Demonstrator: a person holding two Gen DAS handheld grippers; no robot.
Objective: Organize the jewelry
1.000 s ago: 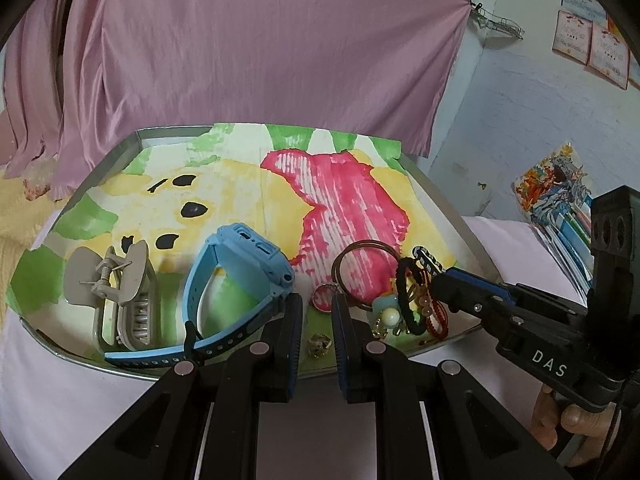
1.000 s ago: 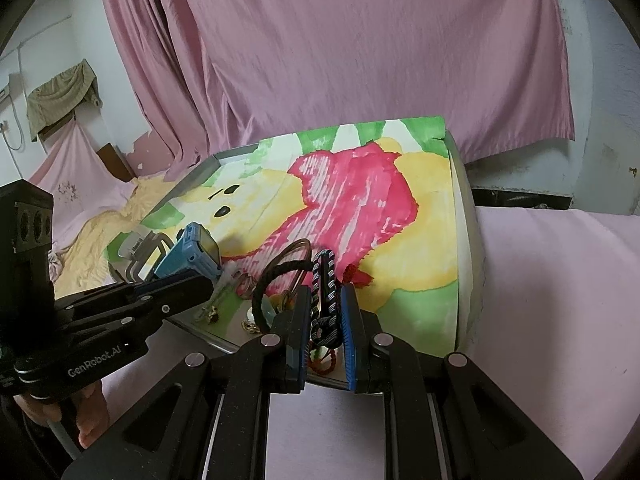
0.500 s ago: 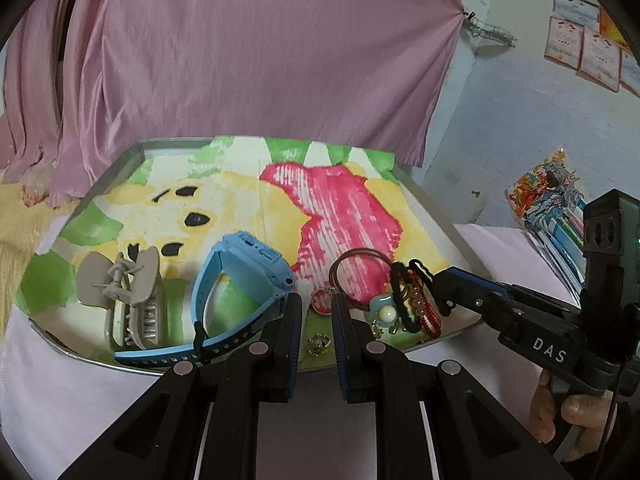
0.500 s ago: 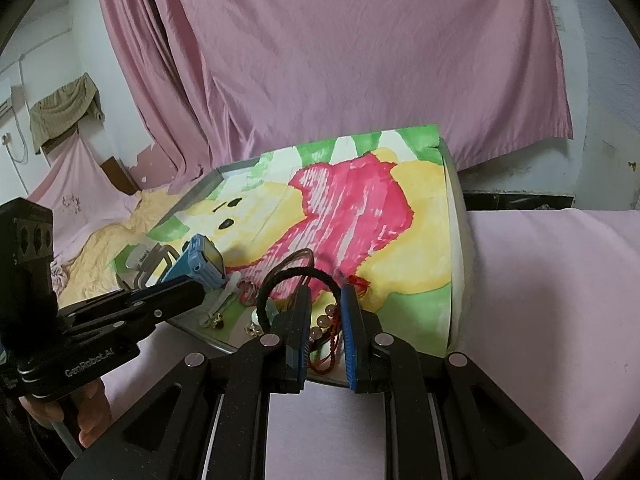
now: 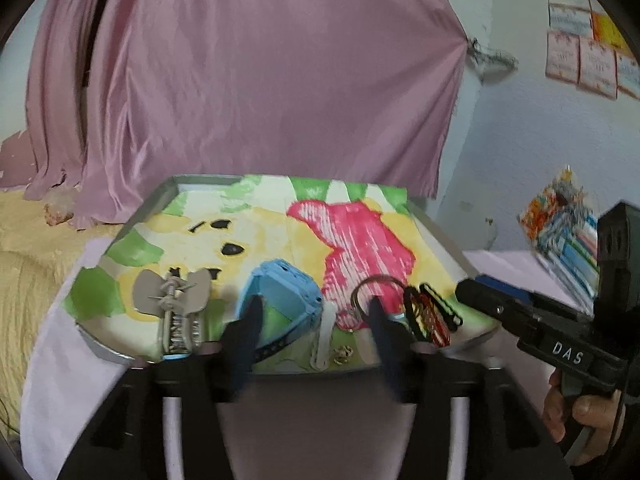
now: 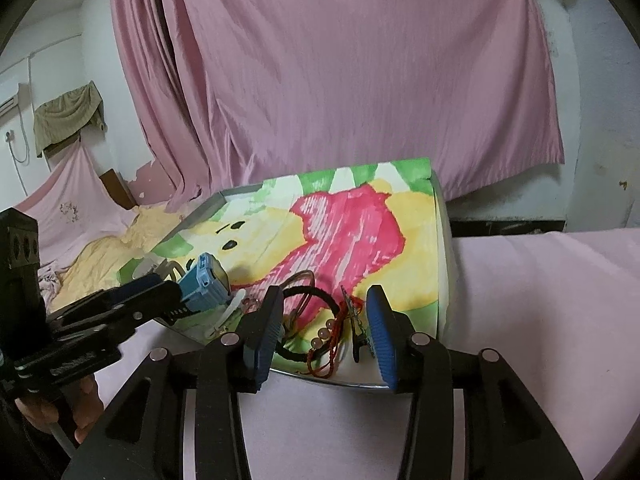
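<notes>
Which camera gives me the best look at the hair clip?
Left wrist: the hair clip lies whole and unobstructed on the tray's left side. In the right wrist view, only a sliver shows behind the left claw.

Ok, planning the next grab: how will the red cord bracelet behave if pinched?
The red cord bracelet lies in loose loops, so it is probably floppy and will dangle. Its beads may swing. It overlaps the black hair tie, so that might drag along.

A home bedroom: pink curtain [image 6: 360,80], yellow bedding [image 6: 108,256], certificates [image 5: 584,60] on the wall
</notes>
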